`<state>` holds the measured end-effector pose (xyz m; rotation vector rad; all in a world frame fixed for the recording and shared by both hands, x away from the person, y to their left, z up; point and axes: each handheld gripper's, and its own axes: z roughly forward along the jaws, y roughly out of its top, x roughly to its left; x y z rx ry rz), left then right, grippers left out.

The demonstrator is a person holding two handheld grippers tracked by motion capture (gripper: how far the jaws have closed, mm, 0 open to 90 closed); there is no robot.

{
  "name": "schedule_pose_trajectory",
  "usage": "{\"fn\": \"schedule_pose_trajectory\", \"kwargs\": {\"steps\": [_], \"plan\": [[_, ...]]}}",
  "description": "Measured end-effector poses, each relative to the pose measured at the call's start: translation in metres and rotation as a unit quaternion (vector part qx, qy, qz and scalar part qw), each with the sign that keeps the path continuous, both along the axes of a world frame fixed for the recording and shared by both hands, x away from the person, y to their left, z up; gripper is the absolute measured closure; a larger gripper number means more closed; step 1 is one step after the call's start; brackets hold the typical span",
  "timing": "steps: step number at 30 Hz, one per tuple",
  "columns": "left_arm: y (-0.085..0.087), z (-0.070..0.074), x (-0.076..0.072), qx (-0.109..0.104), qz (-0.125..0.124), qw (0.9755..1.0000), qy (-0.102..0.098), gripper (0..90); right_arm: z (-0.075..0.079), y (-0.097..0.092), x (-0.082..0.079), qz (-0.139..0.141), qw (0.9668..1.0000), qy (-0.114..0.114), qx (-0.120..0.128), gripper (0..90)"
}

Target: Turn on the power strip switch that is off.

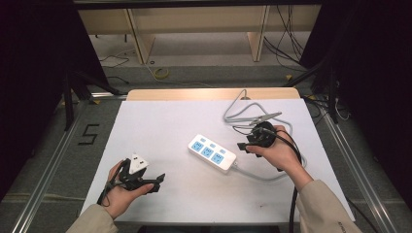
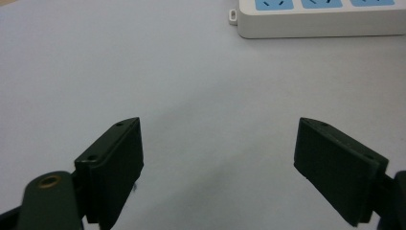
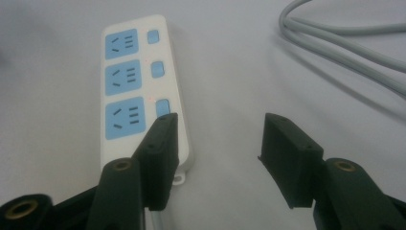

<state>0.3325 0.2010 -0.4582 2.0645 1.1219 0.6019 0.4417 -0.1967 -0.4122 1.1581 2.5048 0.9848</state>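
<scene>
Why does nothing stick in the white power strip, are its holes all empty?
Yes, empty. The power strip shows three blue sockets with bare slots and no plug; the open right gripper hovers beside it.

Grey floor [image 1: 204,73], wooden shelving [image 1: 194,22]

The left gripper [image 1: 154,180] is held low by the left hand [image 1: 121,187], its jaws spread wide with nothing between the fingers. The right gripper [image 1: 244,147] is held by the right hand [image 1: 279,148], jaws parted and likewise empty.

Beige sleeves; each black claw [image 1: 145,180] has brass-ringed screw holes and trailing dark cable.
</scene>
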Motion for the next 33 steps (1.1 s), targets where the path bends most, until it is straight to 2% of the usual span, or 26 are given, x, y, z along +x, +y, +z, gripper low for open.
{"fn": "schedule_pose_trajectory", "kwargs": {"steps": [14,20,33], "plan": [[0.000,0.000,-0.001,-0.004,0.000,1.0000,0.002,17.1,-0.004,-0.028,-0.021,-0.018,0.9987,-0.042,0.023,39.9],[0.001,0.000,-0.001,-0.003,-0.001,1.0000,0.005,17.1,-0.008,-0.042,-0.031,-0.031,0.9979,-0.046,0.034,39.0],[0.000,0.000,-0.002,-0.005,-0.004,1.0000,0.006,17.1,-0.020,-0.059,-0.054,-0.038,0.9956,-0.066,0.054,36.8]]}}
